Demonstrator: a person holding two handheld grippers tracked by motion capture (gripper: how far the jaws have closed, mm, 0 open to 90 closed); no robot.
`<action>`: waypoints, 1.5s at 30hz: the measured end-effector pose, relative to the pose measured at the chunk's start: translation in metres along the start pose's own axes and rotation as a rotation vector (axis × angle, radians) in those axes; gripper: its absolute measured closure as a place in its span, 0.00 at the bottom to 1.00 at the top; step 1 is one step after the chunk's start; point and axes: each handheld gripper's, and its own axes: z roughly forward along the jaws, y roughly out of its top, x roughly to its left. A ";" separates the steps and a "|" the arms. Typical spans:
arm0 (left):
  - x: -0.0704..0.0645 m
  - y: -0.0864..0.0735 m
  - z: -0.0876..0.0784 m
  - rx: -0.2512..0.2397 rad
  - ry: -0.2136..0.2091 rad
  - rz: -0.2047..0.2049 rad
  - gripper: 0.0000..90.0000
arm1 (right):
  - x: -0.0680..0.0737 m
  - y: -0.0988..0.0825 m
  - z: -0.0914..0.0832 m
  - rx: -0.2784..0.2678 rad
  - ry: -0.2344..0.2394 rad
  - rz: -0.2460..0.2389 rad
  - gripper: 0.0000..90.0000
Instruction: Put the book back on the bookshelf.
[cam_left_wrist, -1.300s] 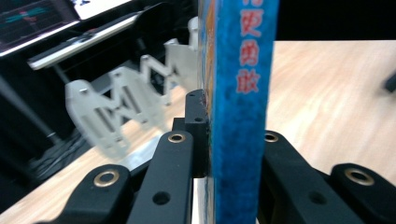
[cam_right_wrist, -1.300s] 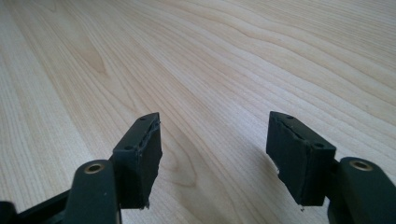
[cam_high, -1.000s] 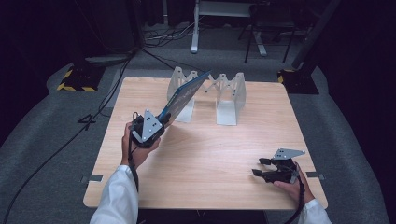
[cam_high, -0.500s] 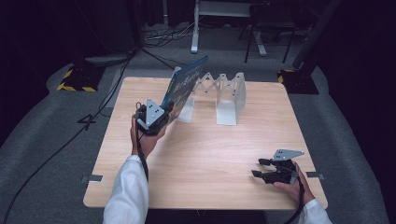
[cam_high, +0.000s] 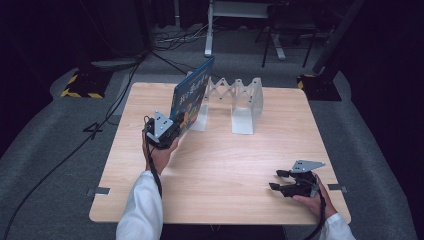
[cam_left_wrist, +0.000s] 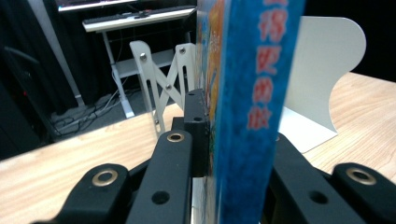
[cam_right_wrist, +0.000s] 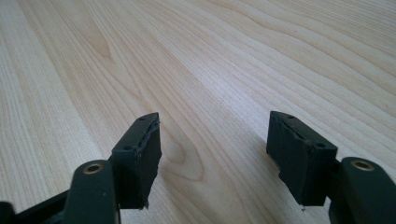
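Note:
A blue picture book (cam_high: 192, 96) stands on edge, tilted up over the table, with my left gripper (cam_high: 167, 131) shut on its near lower end. In the left gripper view the blue spine (cam_left_wrist: 254, 93) runs up between my jaws, which press on both covers. The book's far end reaches the left end of a white expanding book rack (cam_high: 235, 97), whose scissor links (cam_left_wrist: 163, 88) and end panel (cam_left_wrist: 322, 70) sit just behind the book. My right gripper (cam_high: 276, 180) rests open near the table's front right, with nothing between its pads (cam_right_wrist: 140, 154).
The wooden table (cam_high: 225, 165) has bare surface between the two hands and in front of the rack. Dark floor with cables and black stand bases surrounds it, and a white frame stands beyond the far edge.
My left hand has carried the book a little right and down toward the rack, and the book now stands steeper. The right gripper has stayed where it was.

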 end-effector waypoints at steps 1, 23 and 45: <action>0.001 -0.001 0.001 0.002 0.003 -0.016 0.92 | 0.000 0.000 0.000 0.000 0.001 0.001 0.40; 0.002 -0.011 0.026 0.044 0.033 -0.164 0.91 | 0.002 0.000 0.001 -0.001 -0.017 -0.017 0.40; -0.006 -0.007 0.052 0.051 0.081 -0.223 0.89 | 0.006 0.000 0.003 0.005 -0.057 -0.053 0.39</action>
